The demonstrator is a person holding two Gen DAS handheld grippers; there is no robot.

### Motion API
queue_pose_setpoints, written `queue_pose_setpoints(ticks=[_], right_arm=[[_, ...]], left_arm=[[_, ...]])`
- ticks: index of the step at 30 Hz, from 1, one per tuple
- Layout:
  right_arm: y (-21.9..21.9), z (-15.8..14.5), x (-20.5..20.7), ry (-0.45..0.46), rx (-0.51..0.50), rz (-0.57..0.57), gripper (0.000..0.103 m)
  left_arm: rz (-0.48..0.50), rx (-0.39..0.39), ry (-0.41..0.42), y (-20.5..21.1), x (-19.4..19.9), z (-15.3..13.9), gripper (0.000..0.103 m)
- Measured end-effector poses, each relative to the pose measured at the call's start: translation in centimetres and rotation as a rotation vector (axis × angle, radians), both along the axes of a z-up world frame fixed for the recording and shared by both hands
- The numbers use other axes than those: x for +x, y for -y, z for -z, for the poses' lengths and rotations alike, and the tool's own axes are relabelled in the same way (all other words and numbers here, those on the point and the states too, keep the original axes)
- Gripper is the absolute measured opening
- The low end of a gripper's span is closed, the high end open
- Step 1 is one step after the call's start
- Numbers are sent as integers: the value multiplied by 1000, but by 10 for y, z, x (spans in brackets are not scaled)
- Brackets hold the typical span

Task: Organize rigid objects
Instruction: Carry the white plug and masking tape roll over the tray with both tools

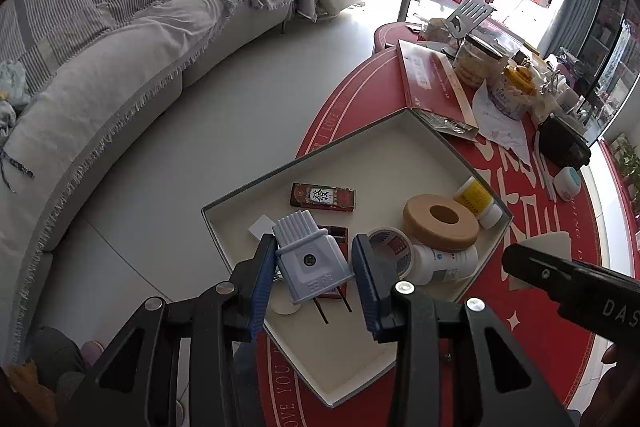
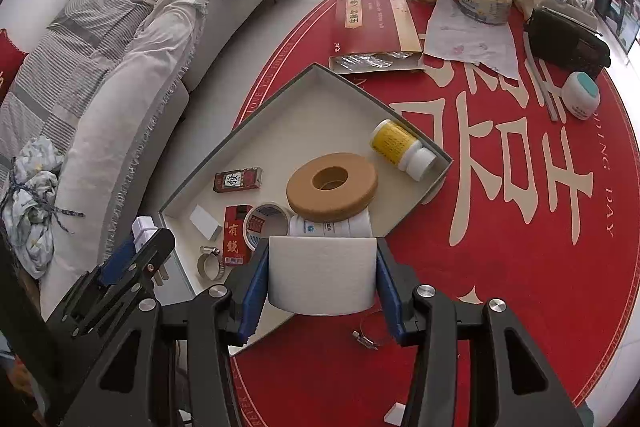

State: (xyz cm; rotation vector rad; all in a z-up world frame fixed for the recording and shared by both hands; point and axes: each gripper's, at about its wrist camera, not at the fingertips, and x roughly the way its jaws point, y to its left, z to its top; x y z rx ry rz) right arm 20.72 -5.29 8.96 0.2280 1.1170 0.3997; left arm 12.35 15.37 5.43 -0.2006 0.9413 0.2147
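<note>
Over the tray's (image 2: 192, 187) near corner: my two grippers.
Left gripper (image 1: 314, 281): squeezing one pale plug (image 1: 310, 261).
Right gripper (image 2: 322, 277): squeezing one white roll (image 2: 322, 275).
Inside tray: two bottles, one tan ring (image 2: 332, 187), one tape roll (image 2: 266, 225), two red boxes.

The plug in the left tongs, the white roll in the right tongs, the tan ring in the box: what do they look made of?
Plug: moulded plastic, pale blue-grey, smooth with a ribbed end; metal prongs.
White roll: probably soft paper or tissue; matte, slightly fuzzy surface, no shine.
Tan ring: likely a roll of paper or masking tape, maybe cork-like; dull and even.
</note>
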Motion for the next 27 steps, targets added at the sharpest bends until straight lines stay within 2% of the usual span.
queue_pose_setpoints(ticks=[16,27], right_arm=[[-2,15,25,-6,10,26,50],[-16,16,30,2,-4,-5,50]], left_arm=[[-23,-8,-27,-11,18,13,42],[-20,-12,-47,-11,24,20,42]])
